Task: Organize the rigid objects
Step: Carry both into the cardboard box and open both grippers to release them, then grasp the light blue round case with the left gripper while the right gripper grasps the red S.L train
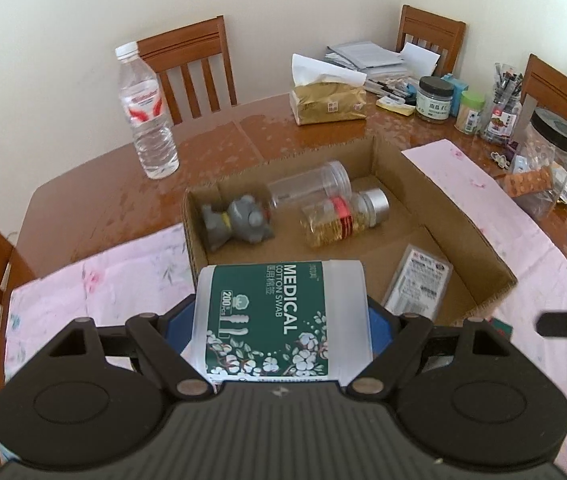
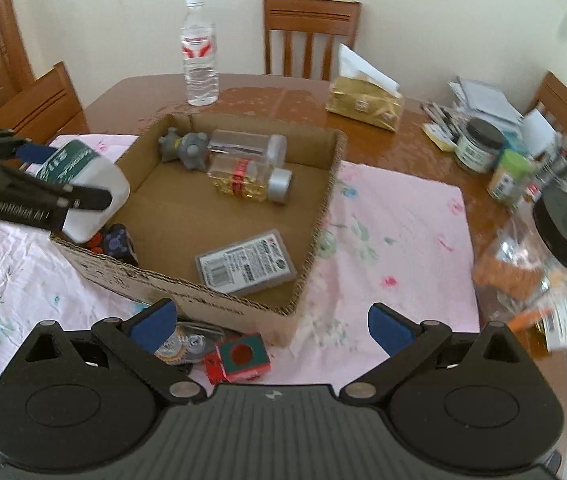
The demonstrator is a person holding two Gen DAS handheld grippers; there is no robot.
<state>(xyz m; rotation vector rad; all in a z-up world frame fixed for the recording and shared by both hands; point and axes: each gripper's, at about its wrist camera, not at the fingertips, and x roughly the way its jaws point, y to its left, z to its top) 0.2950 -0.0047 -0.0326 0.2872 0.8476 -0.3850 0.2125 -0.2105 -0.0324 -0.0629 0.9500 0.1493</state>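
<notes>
Left gripper (image 1: 281, 322): I am holding the cotton swab box (image 1: 279, 320) between its blue fingers (image 1: 379, 326); the pads are pressing on both sides of the box, which is lying lengthwise with its green "MEDICAL COTTON SWAB" label facing up.
Cotton swab box position: I am carrying it over the near-left corner of the cardboard box (image 2: 315, 208), above the rim; in the right wrist view it is hanging just above a dark cube with a skull print (image 2: 117, 242).
Right gripper (image 2: 273, 324): I am keeping its fingers (image 2: 387, 328) spread wide with nothing between them, hovering over the pink floral cloth (image 2: 395, 232) at the near edge of the cardboard box.
Inside the cardboard box: a grey figurine (image 1: 235, 220) is lying at the far-left corner, a clear empty jar (image 1: 311, 186) is lying beside it, a jar of golden capsules with a silver lid (image 1: 343, 218) is touching the clear jar, and a flat grey packet (image 2: 245, 266) is lying near the near-right corner.
In front of the cardboard box: a red and teal block with a round hole (image 2: 239, 356) is sitting on the cloth just beside my right gripper.
Bench (image 1: 211, 148): a water bottle (image 1: 145, 112) is standing upright beyond the cardboard box, and a gold tissue pack (image 1: 327, 102) is sitting further right.
</notes>
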